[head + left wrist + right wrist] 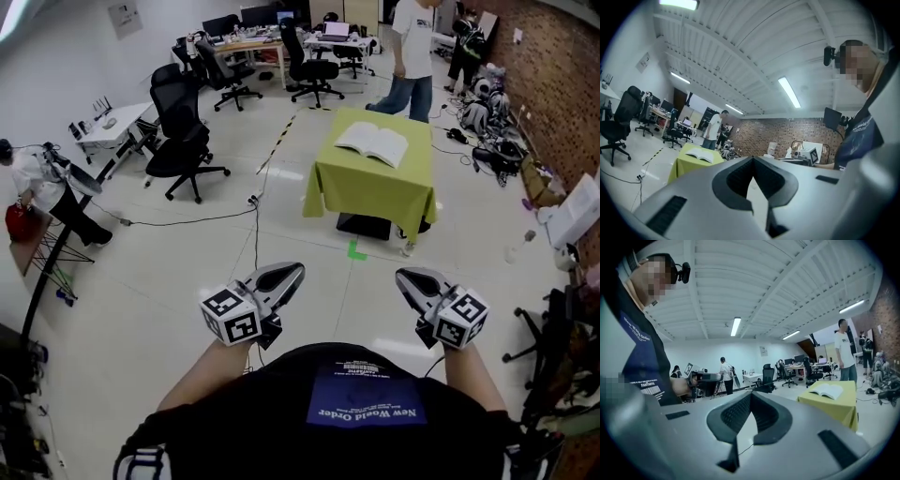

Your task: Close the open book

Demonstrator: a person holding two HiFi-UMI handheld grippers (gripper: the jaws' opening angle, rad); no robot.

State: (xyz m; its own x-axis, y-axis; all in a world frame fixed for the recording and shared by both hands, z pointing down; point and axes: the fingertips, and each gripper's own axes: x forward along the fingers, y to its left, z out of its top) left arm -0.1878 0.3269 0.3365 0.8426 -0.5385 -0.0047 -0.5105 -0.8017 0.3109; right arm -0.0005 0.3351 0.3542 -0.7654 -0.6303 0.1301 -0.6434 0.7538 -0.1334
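Observation:
An open book (373, 143) lies pages up on a small table draped in a yellow-green cloth (375, 187), far ahead across the floor. Both grippers are held close to the person's body, well short of the table. The left gripper (294, 271) is shut and holds nothing. The right gripper (404, 276) also looks shut and holds nothing. In the left gripper view the left gripper (752, 161) points toward the book (700, 154) at the lower left. In the right gripper view the right gripper (750, 396) has the book (828, 390) off to its right.
A person in a white shirt (412, 56) stands just behind the table. Black office chairs (183, 141) and desks fill the left and back. A cable (255, 225) runs over the floor, with a green tape mark (356, 250) before the table. Clutter lines the brick wall (562, 84).

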